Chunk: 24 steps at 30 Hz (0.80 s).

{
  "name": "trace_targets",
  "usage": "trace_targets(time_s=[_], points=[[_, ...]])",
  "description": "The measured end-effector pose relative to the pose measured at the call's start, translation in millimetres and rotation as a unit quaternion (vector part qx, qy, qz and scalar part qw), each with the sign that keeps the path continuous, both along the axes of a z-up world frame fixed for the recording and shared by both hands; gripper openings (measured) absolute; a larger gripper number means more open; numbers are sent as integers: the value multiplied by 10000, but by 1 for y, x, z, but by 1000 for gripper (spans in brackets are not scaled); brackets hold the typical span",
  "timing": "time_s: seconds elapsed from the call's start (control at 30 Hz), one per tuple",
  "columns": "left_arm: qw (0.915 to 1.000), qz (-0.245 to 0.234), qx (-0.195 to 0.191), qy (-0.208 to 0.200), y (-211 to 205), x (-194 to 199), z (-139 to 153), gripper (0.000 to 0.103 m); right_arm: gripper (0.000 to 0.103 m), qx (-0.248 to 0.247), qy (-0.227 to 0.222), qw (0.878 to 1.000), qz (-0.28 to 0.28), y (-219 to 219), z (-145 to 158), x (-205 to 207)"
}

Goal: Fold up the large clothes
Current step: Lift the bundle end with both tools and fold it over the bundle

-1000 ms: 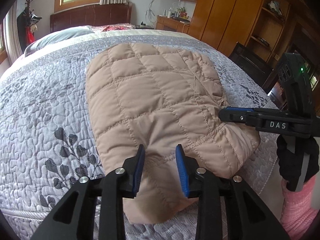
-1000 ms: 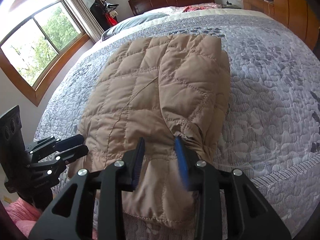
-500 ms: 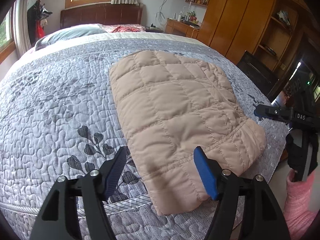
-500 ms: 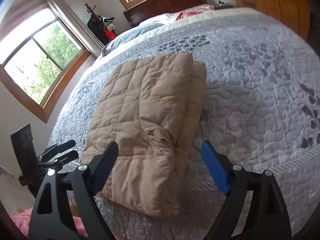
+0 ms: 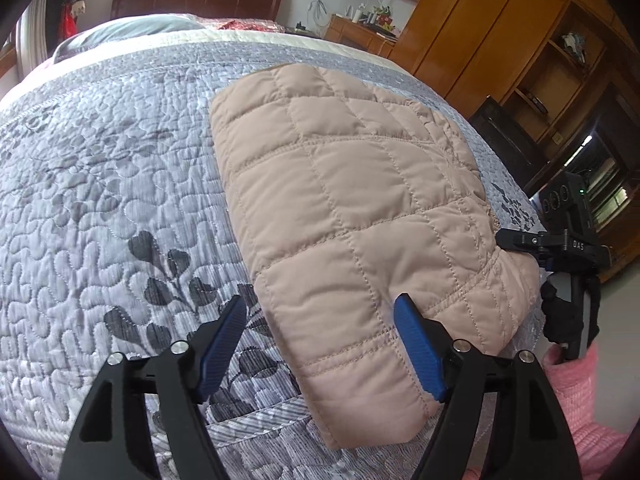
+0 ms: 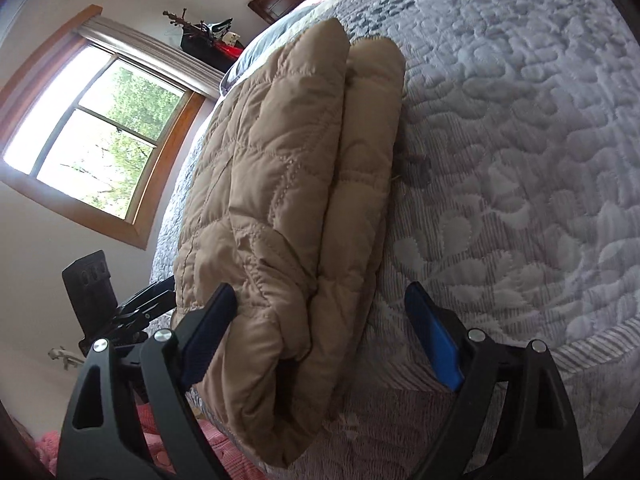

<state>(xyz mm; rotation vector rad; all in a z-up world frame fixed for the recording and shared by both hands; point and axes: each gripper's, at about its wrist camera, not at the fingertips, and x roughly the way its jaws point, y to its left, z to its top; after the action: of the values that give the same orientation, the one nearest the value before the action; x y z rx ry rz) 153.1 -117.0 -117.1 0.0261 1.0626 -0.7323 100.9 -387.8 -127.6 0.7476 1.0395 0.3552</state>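
Observation:
A tan quilted jacket (image 5: 352, 200), folded into a long pad, lies on the grey-blue floral bedspread (image 5: 100, 200) near the bed's foot. My left gripper (image 5: 320, 304) hovers at its near-left corner, jaws opening; the corner lies between them, unpinched. The right fingertip (image 5: 400, 302) rests against the fabric. In the right wrist view the jacket (image 6: 280, 152) shows its stacked folded edge. My right gripper (image 6: 320, 292) is open and straddles that edge without clamping it. Each gripper also shows in the other view: the right gripper (image 5: 516, 240) and the left gripper (image 6: 160, 296).
The bedspread (image 6: 520, 160) stretches wide to the right of the jacket. A wooden wardrobe (image 5: 460, 20) and a dark chair (image 5: 504, 136) stand beyond the bed's right side. A window (image 6: 100, 132) is on the left wall. A pink sleeve (image 5: 576, 400) is at the bed's foot.
Both grippers have let go of the jacket's near edge and opened wide. They have drawn back and lower, and the right wrist view has rolled. The jacket lies settled on the bed.

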Motion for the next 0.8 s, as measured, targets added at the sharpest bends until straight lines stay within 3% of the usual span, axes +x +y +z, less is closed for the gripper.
trace_targets(time_s=[0.13,0.33,0.47,0.63,0.8], points=[[9980,-205,-362,482,1,19,-17,85,86,330,79,9993,165,2,-12,14],[9842,-343,-1121,1325,-1,47,-43,90,86,669,0,9969,417,13,-22,35],[9854,-343,-1174,1186,-8,43,-42,87,74,658,-39,9964,531,26,-20,42],[9872,-346,-1308,847,-3,32,-29,63,49,590,-339,9959,598,34,-7,37],[9858,-357,-1520,614,5,27,-7,56,42,252,-841,9935,727,52,28,33]])
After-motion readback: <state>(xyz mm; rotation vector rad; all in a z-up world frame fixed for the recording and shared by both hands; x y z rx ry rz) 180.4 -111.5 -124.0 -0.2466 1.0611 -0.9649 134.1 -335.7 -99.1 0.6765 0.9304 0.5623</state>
